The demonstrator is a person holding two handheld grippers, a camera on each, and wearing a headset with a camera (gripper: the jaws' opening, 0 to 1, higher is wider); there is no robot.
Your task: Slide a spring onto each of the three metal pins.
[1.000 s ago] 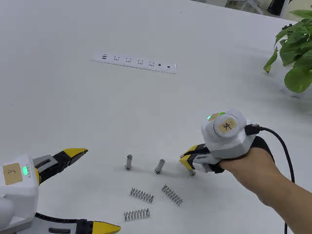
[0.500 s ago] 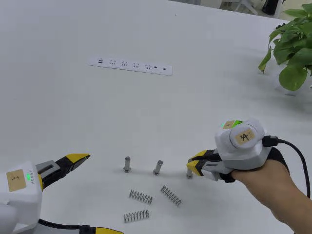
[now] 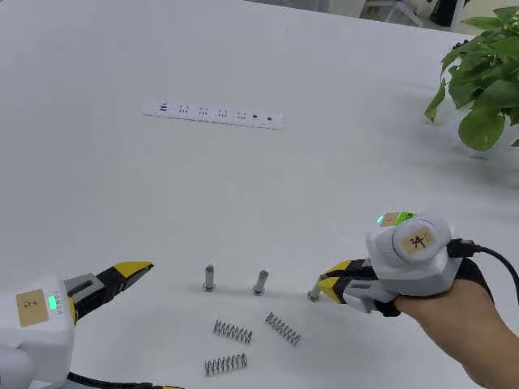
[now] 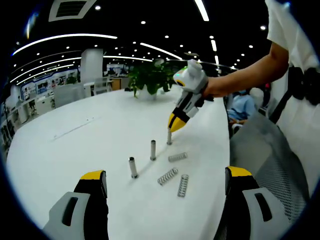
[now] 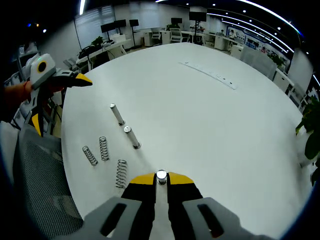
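Three springs (image 3: 233,331) lie loose on the table (image 3: 243,186).
We pinch the rightmost pin (image 3: 313,295) in the right gripper (image 3: 328,285); our left gripper (image 4: 164,173), near left, has jaws spread; two other pins (image 3: 209,277) stand just beyond the springs.

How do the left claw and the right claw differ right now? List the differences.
The left claw is spread wide open; the right claw is closed on a metal pin. The left claw holds nothing and hangs back from the parts; the right claw is down at the table, gripping that pin near its top. Both have yellow tips.
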